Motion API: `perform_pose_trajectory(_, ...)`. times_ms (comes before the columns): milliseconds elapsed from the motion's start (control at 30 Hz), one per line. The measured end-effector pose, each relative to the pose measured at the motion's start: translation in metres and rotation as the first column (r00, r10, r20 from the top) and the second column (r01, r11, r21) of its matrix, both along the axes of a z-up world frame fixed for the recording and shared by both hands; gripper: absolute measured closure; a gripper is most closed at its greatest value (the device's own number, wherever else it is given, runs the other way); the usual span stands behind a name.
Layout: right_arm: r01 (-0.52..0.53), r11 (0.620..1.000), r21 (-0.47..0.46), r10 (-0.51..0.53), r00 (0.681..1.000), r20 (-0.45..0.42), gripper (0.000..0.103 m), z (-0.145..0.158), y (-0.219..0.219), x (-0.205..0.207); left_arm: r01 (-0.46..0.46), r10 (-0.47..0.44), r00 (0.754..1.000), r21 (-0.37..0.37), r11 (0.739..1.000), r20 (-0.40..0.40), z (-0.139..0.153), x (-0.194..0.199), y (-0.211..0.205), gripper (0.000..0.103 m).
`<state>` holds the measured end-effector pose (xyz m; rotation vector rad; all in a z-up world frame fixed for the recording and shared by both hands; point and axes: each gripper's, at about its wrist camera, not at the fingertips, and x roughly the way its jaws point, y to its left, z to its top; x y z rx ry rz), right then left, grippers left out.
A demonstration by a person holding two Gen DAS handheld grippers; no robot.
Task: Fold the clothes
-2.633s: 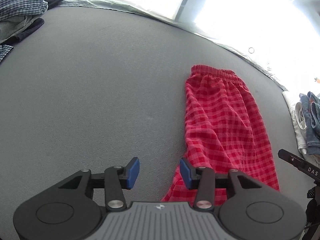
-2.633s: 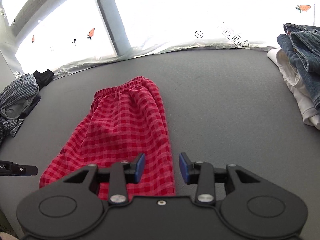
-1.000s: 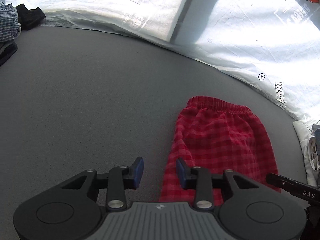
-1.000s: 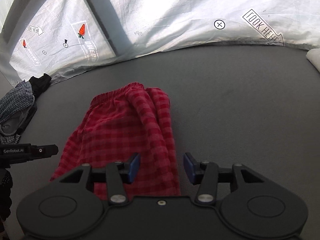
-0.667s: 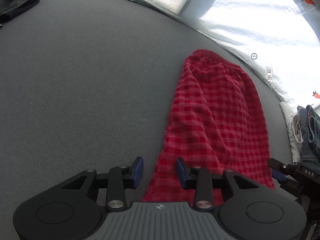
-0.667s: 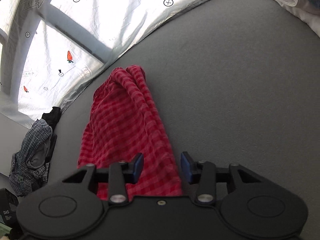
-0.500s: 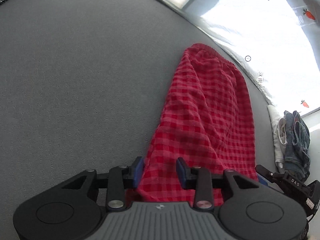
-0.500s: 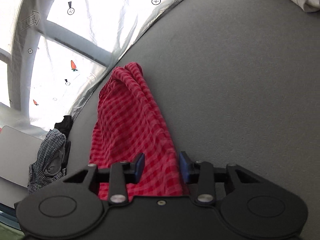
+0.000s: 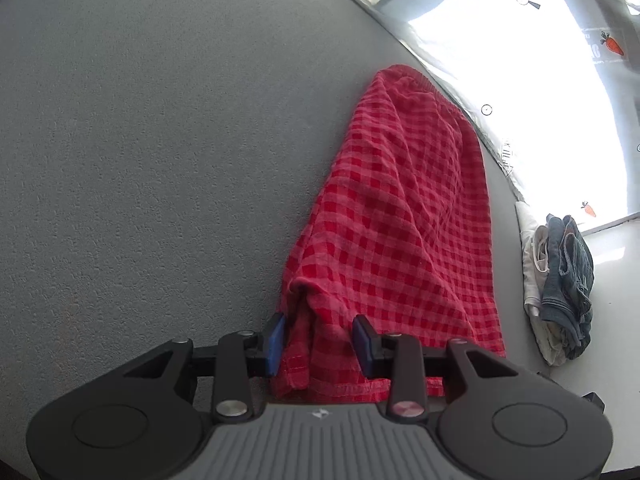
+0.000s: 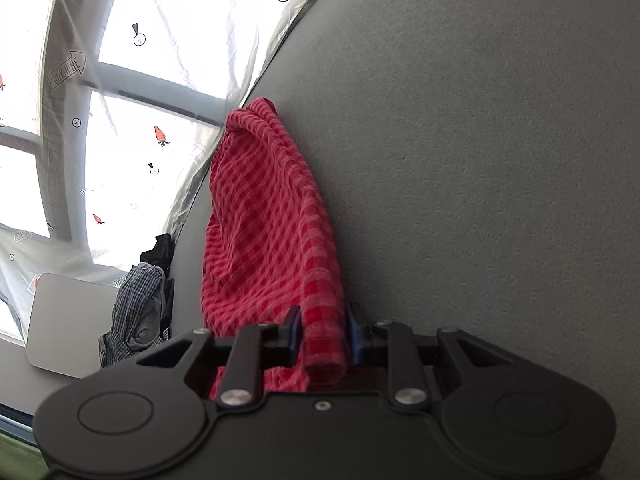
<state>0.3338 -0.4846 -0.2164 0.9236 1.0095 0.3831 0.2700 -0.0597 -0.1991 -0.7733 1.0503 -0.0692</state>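
right tongs [image 10: 323, 334] now closing on the red checked shorts' [image 9: 400, 220] near hem; left tongs [image 9: 319, 338] apart around it, lift next.

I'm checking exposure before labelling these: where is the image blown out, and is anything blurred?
Left wrist view: the curtained window is blown out white, while the red checked shorts and grey surface stay sharp. Right wrist view: the window glares too; the shorts' hem between the right gripper looks slightly smeared.
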Motion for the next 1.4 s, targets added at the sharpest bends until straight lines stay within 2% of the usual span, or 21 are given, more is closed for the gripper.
perform_pose_trajectory(33,-0.006,1.0,-0.004,0.006,1.0,-0.005,0.084,0.0,0.002,-0.001,0.009,-0.009,1.0,0.003,1.0,-0.002,0.0,-0.001,-0.002,0.065)
perform_pose_trajectory(100,-0.017,1.0,-0.027,0.017,1.0,-0.006,0.093,0.001,0.005,-0.004,0.028,-0.028,1.0,0.017,0.999,-0.002,0.002,-0.004,-0.005,0.065)
perform_pose_trajectory(200,-0.01,0.999,-0.038,0.011,1.0,0.014,0.097,0.002,0.01,-0.01,0.038,-0.038,0.999,0.029,0.999,0.002,0.003,-0.008,-0.006,0.068)
perform_pose_trajectory(300,0.014,1.0,-0.007,-0.014,1.0,0.016,0.098,0.001,0.011,-0.018,0.03,-0.03,0.999,0.022,0.999,-0.023,0.002,-0.01,-0.002,0.085)
perform_pose_trajectory(533,0.043,0.998,0.049,-0.045,0.998,0.042,0.098,0.013,0.004,-0.042,0.001,-0.002,1.0,-0.039,0.999,-0.022,0.011,-0.028,0.016,0.093)
perform_pose_trajectory(733,0.038,0.994,0.098,-0.049,0.993,0.109,0.098,0.041,-0.003,-0.052,-0.059,0.069,0.995,-0.144,0.988,0.065,0.041,-0.036,0.04,0.094)
perform_pose_trajectory(867,0.066,0.982,0.177,-0.09,0.987,0.131,0.098,0.051,-0.012,-0.044,-0.096,0.117,0.987,-0.178,0.979,0.114,0.052,-0.024,0.051,0.097)
perform_pose_trajectory(1000,0.097,0.966,0.24,-0.134,0.981,0.141,0.098,0.059,-0.016,-0.03,-0.121,0.142,0.982,-0.159,0.98,0.128,0.061,-0.008,0.059,0.097)
perform_pose_trajectory(1100,0.096,0.966,0.242,-0.135,0.98,0.148,0.098,0.064,-0.013,-0.021,-0.095,0.108,0.988,-0.116,0.989,0.109,0.064,0.003,0.056,0.097)
perform_pose_trajectory(1167,0.089,0.97,0.226,-0.125,0.981,0.146,0.098,0.065,-0.011,-0.017,-0.061,0.064,0.996,-0.039,0.997,0.064,0.06,0.008,0.049,0.089)
perform_pose_trajectory(1233,0.085,0.975,0.208,-0.114,0.984,0.136,0.098,0.063,-0.01,-0.017,-0.04,0.04,0.999,0.035,0.999,0.009,0.05,0.008,0.041,0.072)
perform_pose_trajectory(1267,0.082,0.977,0.198,-0.109,0.985,0.131,0.098,0.061,-0.009,-0.017,-0.036,0.036,0.999,0.053,0.998,-0.014,0.045,0.007,0.037,0.07)
perform_pose_trajectory(1400,0.112,0.972,0.208,-0.132,0.988,0.084,0.098,0.049,-0.013,-0.025,0.004,-0.003,0.997,0.014,1.0,-0.078,0.027,0.001,0.027,0.057)
